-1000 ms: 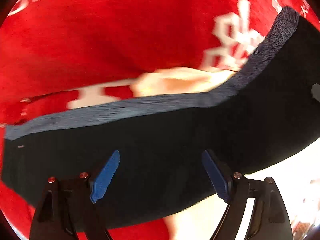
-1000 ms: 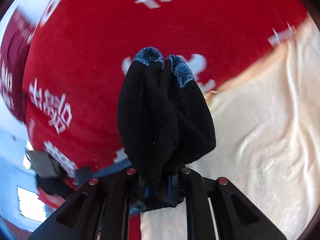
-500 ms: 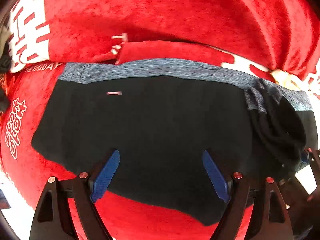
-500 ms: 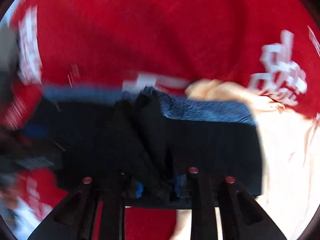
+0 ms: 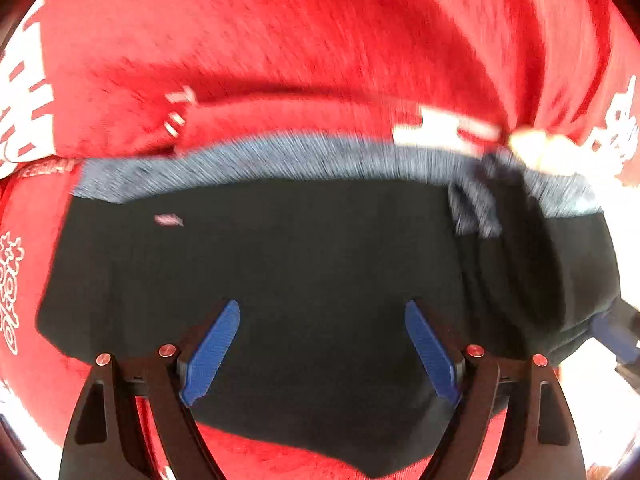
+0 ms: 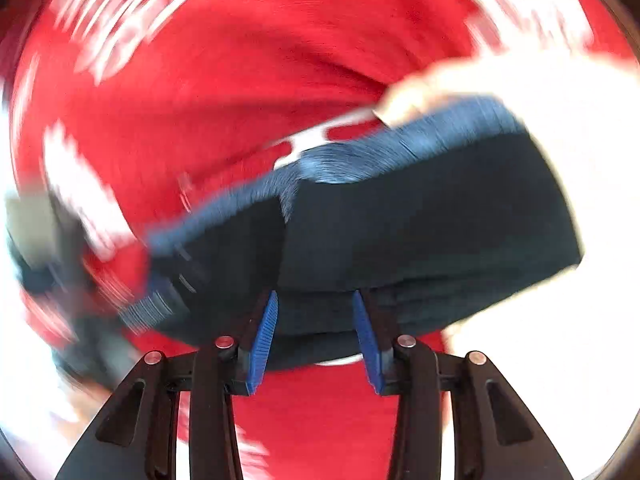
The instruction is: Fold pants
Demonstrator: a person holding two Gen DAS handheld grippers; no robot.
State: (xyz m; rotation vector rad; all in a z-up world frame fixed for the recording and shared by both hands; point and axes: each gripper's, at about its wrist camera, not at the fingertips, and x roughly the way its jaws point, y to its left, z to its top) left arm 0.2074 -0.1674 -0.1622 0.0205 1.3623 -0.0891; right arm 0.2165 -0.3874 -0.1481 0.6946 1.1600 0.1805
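**Pants down on blanket, right gripper letting go**

Red blanket (image 5: 280, 60) with white print covered the whole surface. Black pants (image 5: 320, 264) lay flat on it, long axis running left to right, grey-blue waistband (image 5: 260, 160) along the far edge. A bunched fold sat at their right end. Left gripper (image 5: 320, 344) hung straight above the pants' middle, jaws spread wide, nothing between them, pads clear of the cloth. Right gripper (image 6: 314, 336) was at the near edge of the right end, jaws opening, pads apparently off the fabric. Right gripper looked nearer the bunch needing smoothing.
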